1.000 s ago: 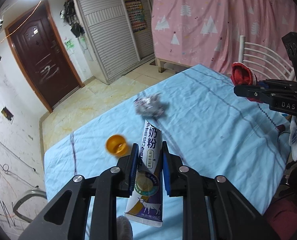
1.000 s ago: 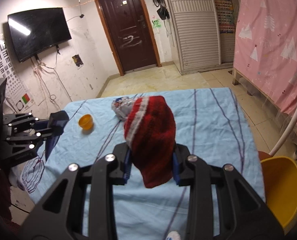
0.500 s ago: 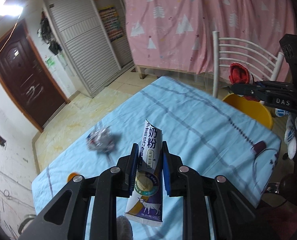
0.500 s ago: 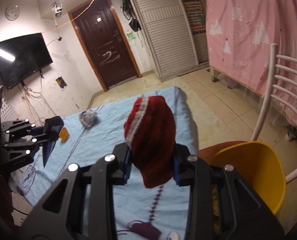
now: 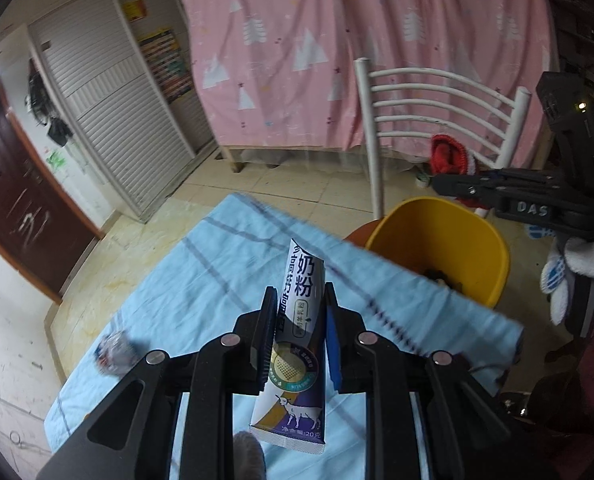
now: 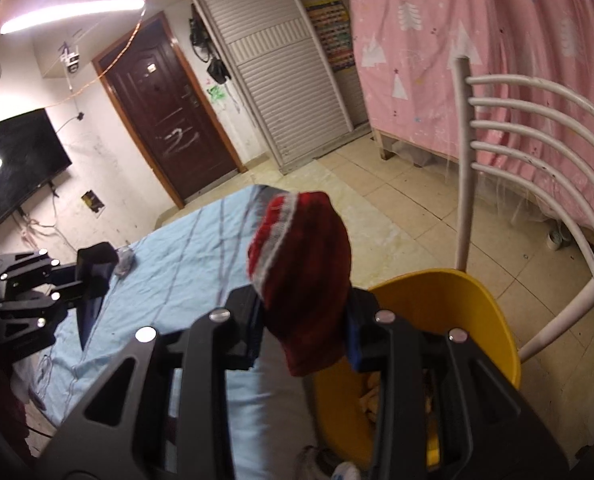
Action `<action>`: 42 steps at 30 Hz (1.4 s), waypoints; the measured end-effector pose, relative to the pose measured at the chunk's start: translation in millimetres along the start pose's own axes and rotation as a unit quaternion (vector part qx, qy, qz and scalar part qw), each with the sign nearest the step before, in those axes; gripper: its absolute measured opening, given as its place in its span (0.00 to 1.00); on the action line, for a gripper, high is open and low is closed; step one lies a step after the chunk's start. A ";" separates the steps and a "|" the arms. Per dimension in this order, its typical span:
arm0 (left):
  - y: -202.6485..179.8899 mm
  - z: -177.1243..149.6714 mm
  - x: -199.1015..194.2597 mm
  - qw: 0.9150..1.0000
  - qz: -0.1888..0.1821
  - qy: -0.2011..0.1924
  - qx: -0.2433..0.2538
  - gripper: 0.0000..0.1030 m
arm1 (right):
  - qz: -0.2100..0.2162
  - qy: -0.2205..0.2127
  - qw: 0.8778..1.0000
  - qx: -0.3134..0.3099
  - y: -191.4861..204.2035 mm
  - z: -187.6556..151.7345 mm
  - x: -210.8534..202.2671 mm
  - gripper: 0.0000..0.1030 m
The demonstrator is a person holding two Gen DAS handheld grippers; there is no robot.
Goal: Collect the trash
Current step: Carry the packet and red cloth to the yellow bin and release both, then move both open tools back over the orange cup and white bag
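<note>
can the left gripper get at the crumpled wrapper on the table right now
Probably not yet: the left gripper is shut on the milk powder sachet, so nothing can enter its jaws. The crumpled wrapper itself lies uncovered on the blue tablecloth.

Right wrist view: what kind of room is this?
Probably a lived-in room in a home, a bedroom or bed-sitting room: a wall-mounted TV, a dark wooden door, a pink tree-print curtain, and a table under a blue cloth beside a white chair.

"奶粉" and "20克" on milk-powder sachet (image 5: 297, 344); "DAS" on right tool (image 5: 449, 188).
</note>
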State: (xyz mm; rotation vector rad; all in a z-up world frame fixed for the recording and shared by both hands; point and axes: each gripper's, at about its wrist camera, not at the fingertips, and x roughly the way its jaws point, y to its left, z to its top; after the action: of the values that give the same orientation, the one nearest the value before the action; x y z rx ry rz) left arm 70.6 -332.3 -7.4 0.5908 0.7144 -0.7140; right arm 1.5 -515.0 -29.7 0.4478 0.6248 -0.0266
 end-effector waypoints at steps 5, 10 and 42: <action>-28.0 21.6 9.8 1.000 -0.026 -0.010 0.010 0.13 | -0.008 0.002 1.000 0.020 -22.1 -3.0 4.0 0.30; -50.5 44.9 19.7 0.998 -0.060 -0.024 0.001 0.13 | -0.019 0.007 0.999 0.034 -38.9 -7.7 10.9 0.37; -76.7 67.8 70.6 0.987 -0.131 -0.023 -0.089 0.45 | -0.057 -0.025 0.994 0.089 -77.1 -7.8 -0.9 0.77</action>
State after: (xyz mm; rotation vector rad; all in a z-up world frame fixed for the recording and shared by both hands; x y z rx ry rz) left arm 77.0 -453.0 -36.8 0.3193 0.8113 -0.8929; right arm -15.6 -581.6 -65.4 0.5824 0.6012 -0.2032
